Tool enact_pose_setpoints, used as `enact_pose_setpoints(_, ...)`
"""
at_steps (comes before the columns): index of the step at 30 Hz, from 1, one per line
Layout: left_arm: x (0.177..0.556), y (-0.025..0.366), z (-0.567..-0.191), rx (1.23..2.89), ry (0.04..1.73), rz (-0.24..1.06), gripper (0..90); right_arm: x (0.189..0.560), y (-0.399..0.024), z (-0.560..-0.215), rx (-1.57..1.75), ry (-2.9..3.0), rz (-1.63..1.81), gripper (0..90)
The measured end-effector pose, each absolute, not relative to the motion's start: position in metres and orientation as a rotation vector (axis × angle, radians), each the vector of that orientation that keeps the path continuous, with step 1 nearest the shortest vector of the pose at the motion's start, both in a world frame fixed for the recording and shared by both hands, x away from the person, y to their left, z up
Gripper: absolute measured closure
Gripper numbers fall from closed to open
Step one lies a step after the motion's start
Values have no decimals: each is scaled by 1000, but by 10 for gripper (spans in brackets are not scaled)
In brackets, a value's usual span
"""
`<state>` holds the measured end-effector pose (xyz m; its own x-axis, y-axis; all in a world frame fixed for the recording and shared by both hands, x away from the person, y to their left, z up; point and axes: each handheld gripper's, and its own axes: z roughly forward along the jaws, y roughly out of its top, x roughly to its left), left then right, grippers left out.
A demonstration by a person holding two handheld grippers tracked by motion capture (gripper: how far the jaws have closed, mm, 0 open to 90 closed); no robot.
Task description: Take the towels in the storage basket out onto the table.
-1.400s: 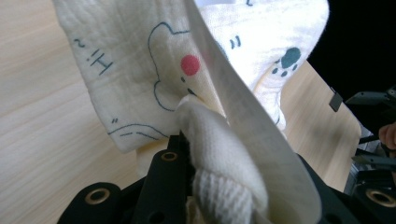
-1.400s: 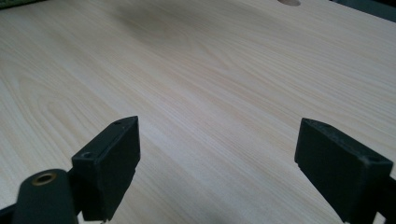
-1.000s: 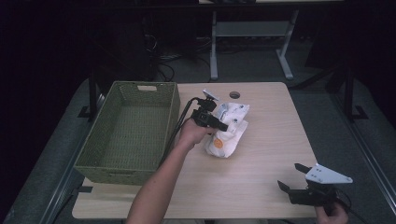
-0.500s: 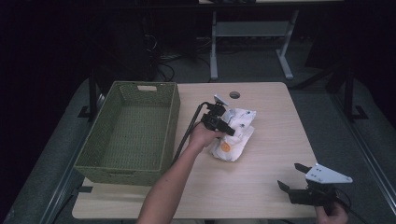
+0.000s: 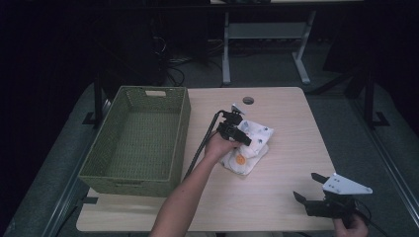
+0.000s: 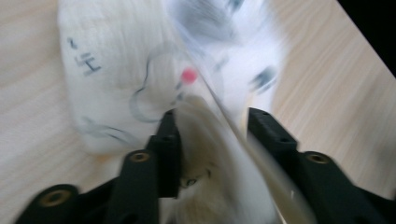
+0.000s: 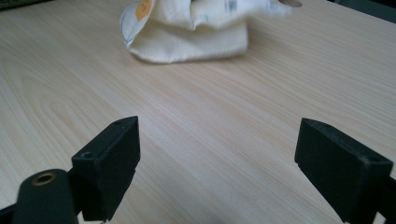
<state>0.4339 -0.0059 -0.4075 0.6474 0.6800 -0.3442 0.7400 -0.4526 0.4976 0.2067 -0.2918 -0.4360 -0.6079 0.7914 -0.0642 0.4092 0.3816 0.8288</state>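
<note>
White cloth (image 6: pixel 140 84) between left tool (image 6: pixel 210 130) jaws.

The table (image 5: pixel 276 197) lies bare across its near middle, so a gripper can pass freely between the cloth (image 5: pixel 249 148) and the right gripper (image 5: pixel 309 190). From the cloth, the way toward 3 o'clock is open wood as far as the table's edge. At 9 o'clock stands the basket (image 5: pixel 180 138), its tall right wall just beside the left forearm (image 5: pixel 185 197); anything going that way must rise over the rim. The forearm and the cable (image 5: pixel 202 143) bar the strip between basket and cloth. At 12 o'clock from the cloth sits a small round hole (image 5: pixel 248 100), flush with the wood.
</note>
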Motion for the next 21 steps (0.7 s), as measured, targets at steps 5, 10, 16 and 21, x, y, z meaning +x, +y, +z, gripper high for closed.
enact_pose_setpoints(5,429,0,-398,2222,1073,-108,500,207,-289,-436,1024,2198,1119,139)
enact_pose_setpoints(10,423,13,-393,2180,1076,-85,507,207,-286,-436,1023,2205,1117,139)
enact_pose_setpoints(16,408,27,-386,2108,1060,-65,491,206,-284,-436,1022,2204,1111,139)
enact_pose_setpoints(21,392,36,-385,2089,1039,-56,490,206,-280,-437,1010,2221,1098,139)
